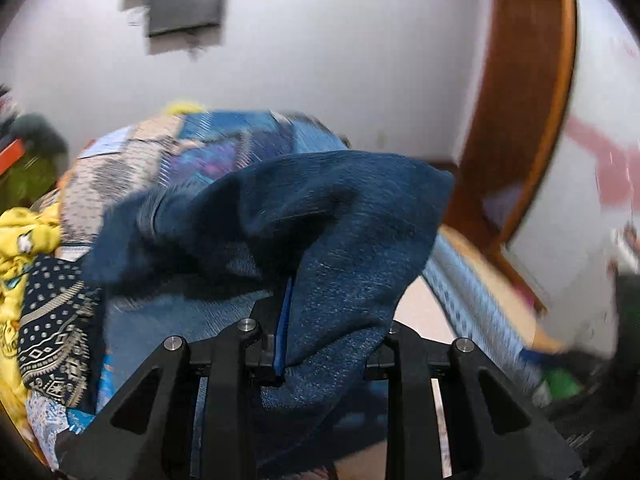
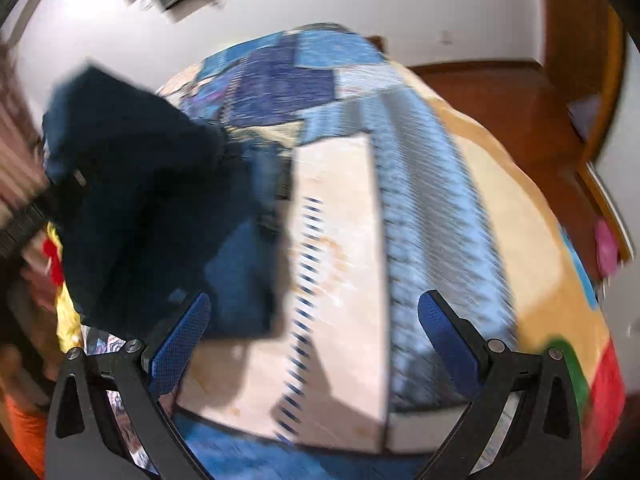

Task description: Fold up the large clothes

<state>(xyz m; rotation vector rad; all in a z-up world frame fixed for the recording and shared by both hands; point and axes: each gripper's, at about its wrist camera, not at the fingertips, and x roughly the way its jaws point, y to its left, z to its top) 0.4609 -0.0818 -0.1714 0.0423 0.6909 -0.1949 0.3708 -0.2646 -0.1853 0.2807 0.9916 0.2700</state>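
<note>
A dark blue garment point(image 1: 320, 220) hangs bunched from my left gripper point(image 1: 286, 320), which is shut on its fabric; the cloth drapes over the fingers and hides the right one. The same garment point(image 2: 140, 208) shows at the left of the right wrist view, lifted above the bed. My right gripper point(image 2: 314, 320) is open and empty, its blue-padded fingers point(image 2: 184, 340) spread over the patchwork bedspread point(image 2: 340, 220), next to the garment's lower edge.
A pile of clothes lies at the left: a yellow piece point(image 1: 24, 236) and a navy patterned one point(image 1: 52, 320). A wooden bed frame point(image 1: 528, 100) and wooden floor point(image 2: 520, 92) lie to the right. White wall behind.
</note>
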